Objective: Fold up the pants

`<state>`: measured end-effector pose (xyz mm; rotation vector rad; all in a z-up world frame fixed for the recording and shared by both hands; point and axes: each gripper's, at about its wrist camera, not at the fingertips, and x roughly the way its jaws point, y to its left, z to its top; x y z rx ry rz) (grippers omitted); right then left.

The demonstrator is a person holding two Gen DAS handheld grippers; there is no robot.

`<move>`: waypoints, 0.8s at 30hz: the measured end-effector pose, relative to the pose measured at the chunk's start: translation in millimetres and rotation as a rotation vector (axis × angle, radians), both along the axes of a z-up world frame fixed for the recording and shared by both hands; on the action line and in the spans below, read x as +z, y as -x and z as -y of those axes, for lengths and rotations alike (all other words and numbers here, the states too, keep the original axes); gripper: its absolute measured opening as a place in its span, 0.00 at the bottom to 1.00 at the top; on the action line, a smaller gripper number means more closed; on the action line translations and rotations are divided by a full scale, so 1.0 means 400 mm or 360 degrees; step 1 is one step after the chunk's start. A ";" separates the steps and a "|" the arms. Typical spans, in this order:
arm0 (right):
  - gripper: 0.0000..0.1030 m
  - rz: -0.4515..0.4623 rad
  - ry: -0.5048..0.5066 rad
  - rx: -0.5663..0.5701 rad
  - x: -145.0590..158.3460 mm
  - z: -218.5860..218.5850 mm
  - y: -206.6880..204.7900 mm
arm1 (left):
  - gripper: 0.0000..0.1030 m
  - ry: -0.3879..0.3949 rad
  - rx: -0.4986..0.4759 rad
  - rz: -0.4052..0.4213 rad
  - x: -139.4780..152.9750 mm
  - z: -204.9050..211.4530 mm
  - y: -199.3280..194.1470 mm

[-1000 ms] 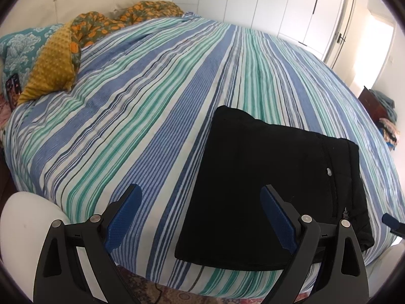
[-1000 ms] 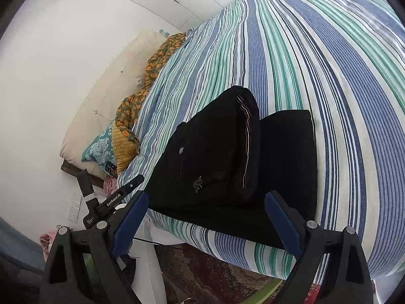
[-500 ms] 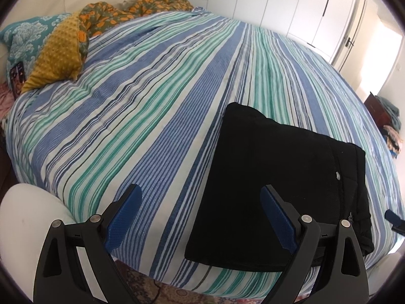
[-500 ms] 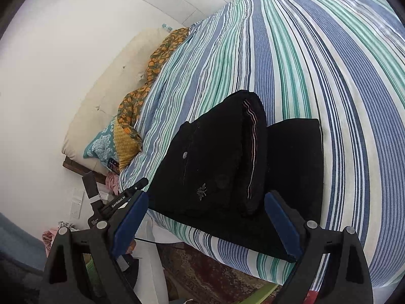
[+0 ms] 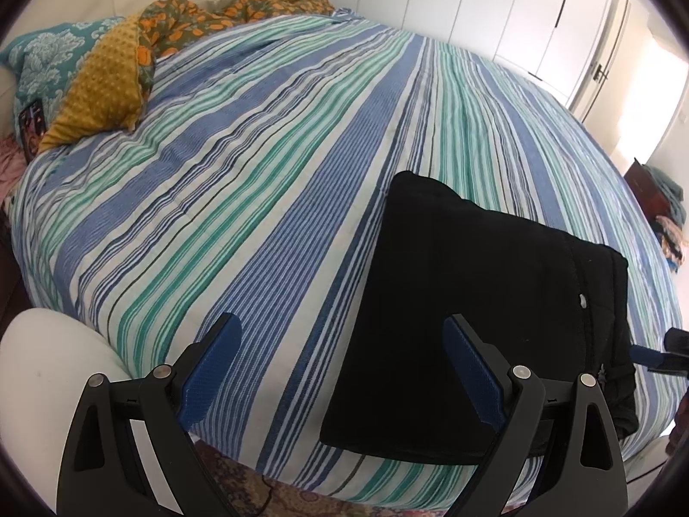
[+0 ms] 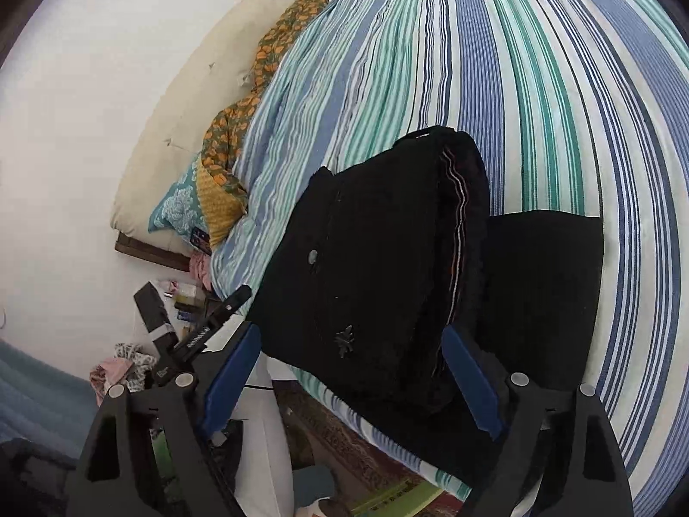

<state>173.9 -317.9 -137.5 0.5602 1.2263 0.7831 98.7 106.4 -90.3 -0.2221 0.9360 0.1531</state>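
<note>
Both tongs hang wide apart and grip nothing. Left gripper (image 5: pixel 340 366) hovers over the near edge of the bed, its blue pads (image 5: pixel 211 370) spread with striped cloth showing between them. Right gripper (image 6: pixel 351 377) hovers too, jaws gaping, just short of the folded bundle and not touching it.

Black pants (image 5: pixel 469 301) lie folded on the striped bedspread (image 5: pixel 258 194), down at about five o'clock in the left view, close to the mattress edge. From the right gripper's camera the pants (image 6: pixel 379 267) fill the middle: a thicker upper fold with a small button, and a thin pale stripe running along its edge, sits over a flatter black layer that sticks out toward three o'clock.

Up at eleven o'clock in the left view, a mustard cushion (image 5: pixel 103 99) leans against a teal patterned pillow (image 5: pixel 38 60), with an orange floral blanket (image 5: pixel 206 13) bunched behind them. White wardrobe doors (image 5: pixel 516 13) run along one o'clock. In the right view, the left gripper's black arm pokes in at eight o'clock, over clutter on the floor.
</note>
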 end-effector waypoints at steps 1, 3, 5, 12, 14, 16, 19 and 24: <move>0.83 -0.0013 0.0017 0.0016 -0.012 -0.008 -0.008 | 0.92 -0.0001 0.0003 0.0000 0.000 -0.001 0.000; 0.74 -0.0060 0.0011 0.0068 -0.035 -0.026 -0.018 | 0.92 -0.0003 0.0009 -0.0001 -0.001 -0.004 0.001; 0.71 -0.0099 0.0019 0.0166 -0.047 -0.042 -0.020 | 0.92 0.0005 0.0020 -0.0004 -0.002 -0.010 0.001; 0.50 -0.0119 0.0349 0.0347 -0.071 -0.083 -0.009 | 0.92 0.0011 0.0024 -0.0026 -0.012 -0.010 -0.007; 0.39 -0.0090 0.0338 0.0358 -0.073 -0.102 -0.005 | 0.92 -0.0004 0.0021 -0.0017 -0.009 -0.008 -0.004; 0.28 -0.0033 0.0317 0.0339 -0.058 -0.109 -0.002 | 0.92 -0.0006 0.0029 -0.0008 -0.006 -0.011 0.000; 0.21 0.0058 0.0264 0.0267 -0.005 -0.089 0.007 | 0.92 0.0016 0.0050 -0.0007 -0.006 -0.019 0.002; 0.17 0.0188 0.0161 0.0210 0.115 -0.045 0.049 | 0.92 0.0030 0.0024 0.0040 0.014 -0.009 0.011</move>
